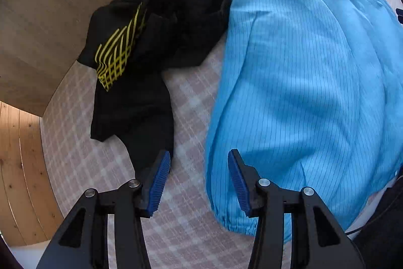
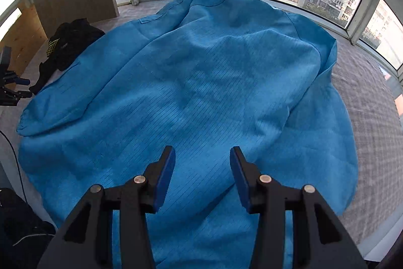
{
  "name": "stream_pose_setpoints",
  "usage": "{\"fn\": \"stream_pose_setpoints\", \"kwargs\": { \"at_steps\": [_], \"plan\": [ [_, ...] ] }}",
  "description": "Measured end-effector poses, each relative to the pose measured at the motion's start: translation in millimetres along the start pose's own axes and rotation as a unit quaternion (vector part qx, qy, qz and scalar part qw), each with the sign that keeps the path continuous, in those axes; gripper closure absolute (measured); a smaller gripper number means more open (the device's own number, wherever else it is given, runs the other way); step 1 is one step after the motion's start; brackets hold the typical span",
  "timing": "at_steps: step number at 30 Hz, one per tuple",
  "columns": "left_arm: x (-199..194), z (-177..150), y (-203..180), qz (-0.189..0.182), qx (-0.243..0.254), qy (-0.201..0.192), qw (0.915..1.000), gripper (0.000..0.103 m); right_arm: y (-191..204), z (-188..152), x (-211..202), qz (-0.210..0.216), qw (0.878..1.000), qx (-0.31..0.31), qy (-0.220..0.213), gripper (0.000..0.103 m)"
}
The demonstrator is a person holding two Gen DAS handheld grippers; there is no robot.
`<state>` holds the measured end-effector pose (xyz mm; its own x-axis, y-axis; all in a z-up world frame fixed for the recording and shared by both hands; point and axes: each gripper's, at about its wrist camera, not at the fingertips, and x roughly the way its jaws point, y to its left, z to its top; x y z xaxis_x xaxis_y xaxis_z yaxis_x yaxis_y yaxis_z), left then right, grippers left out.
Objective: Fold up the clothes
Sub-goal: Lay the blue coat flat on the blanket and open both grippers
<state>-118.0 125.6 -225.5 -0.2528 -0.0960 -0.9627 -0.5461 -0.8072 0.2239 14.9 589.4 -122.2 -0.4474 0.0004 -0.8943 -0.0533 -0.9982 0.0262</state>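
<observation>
Below, both tongs stood apart and empty: the left tongs (image 1: 199,168) beside the blue coat (image 1: 302,92) and black garment (image 1: 151,42), the right tongs (image 2: 202,163) over that coat.

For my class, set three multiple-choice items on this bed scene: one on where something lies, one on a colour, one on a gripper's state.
1. Where does the crumpled black garment lie, seen from the right wrist camera?
A. left of the blue pinstriped jacket
B. on top of it
C. right of it

2. What colour is the line pattern printed on the black garment?
A. white
B. yellow
C. red

3. How do the jaws of the right gripper stand?
A. clamped on a sleeve
B. shut, nothing in them
C. apart, holding nothing

Answers:
1 A: it sits off the jacket's left edge, on the checked sheet.
2 B: the stripes are yellow.
3 C: a gap shows between the pads, nothing pinched.
</observation>
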Motion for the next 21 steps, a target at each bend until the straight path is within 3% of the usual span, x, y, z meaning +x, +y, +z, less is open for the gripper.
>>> {"fn": "stream_pose_setpoints", "kwargs": {
  "at_steps": [5,10,11,13,14,17,21],
  "plan": [
    [19,-21,-6,0.021,0.002,0.015,0.9997,0.048,27,-14,-5,0.020,1.000,0.010,0.004,0.058],
    [26,-23,-7,-0.005,-0.010,0.009,0.9999,0.049,42,-21,-26,0.018,1.000,0.013,-0.014,0.058],
    [27,-23,-5,-0.025,-0.018,0.011,0.9995,0.054,44,-22,-30,0.013,1.000,0.013,-0.017,0.058],
    [27,-23,-2,-0.077,-0.038,0.011,0.9962,0.095,45,-24,-36,0.007,1.000,0.018,-0.024,0.058],
    [27,-24,-3,-0.085,-0.039,0.008,0.9955,0.101,46,-25,-38,0.007,0.999,0.021,-0.025,0.058],
    [22,-26,-10,-0.079,-0.023,-0.007,0.9966,0.102,44,-29,-41,0.006,0.999,0.034,-0.029,0.058],
    [-7,-25,9,-0.086,-0.053,-0.052,0.9935,0.102,38,-39,-36,-0.001,0.999,0.045,-0.015,0.058]
  ]
}}
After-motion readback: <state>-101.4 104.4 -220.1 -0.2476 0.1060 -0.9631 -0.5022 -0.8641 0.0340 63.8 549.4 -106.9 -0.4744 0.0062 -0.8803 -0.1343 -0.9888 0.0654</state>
